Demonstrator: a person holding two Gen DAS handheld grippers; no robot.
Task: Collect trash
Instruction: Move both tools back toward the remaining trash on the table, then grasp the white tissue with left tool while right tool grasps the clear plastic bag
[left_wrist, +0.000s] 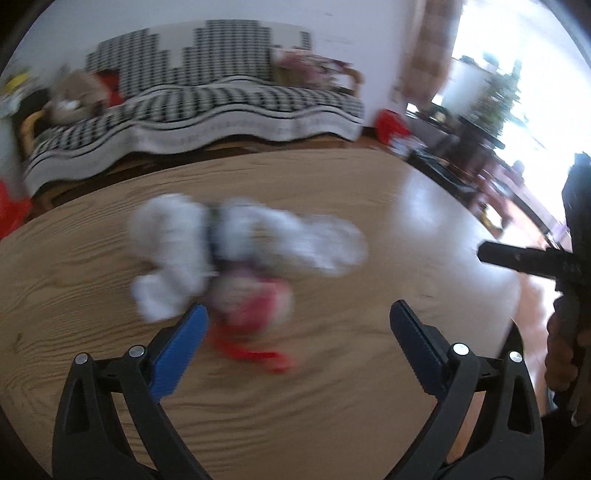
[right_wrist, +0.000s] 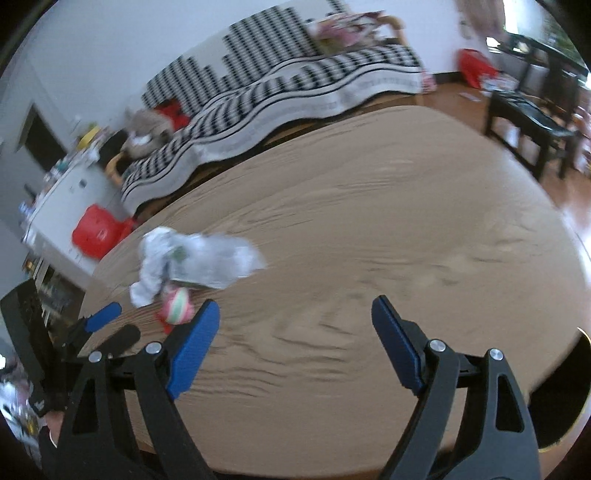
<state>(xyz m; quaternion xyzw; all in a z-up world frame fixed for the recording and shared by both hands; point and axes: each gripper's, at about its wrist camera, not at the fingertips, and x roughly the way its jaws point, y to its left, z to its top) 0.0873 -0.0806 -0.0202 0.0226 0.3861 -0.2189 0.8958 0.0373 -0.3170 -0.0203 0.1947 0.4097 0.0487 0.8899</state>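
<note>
A blurred trash pile lies on the oval wooden table: crumpled white paper, clear plastic film and a red and pink wrapper. My left gripper is open just short of the pile, its left blue finger beside the red wrapper. In the right wrist view the same pile, with a pink and green ball-like piece, sits ahead to the left of my right gripper. That gripper is open over bare table. A blue finger of my left gripper shows at the left.
A sofa under a black-and-white checked cover stands behind the table. A red stool and a white cabinet are off the table's left end, a dark bench at the right. A person's hand holds the black frame at the right edge.
</note>
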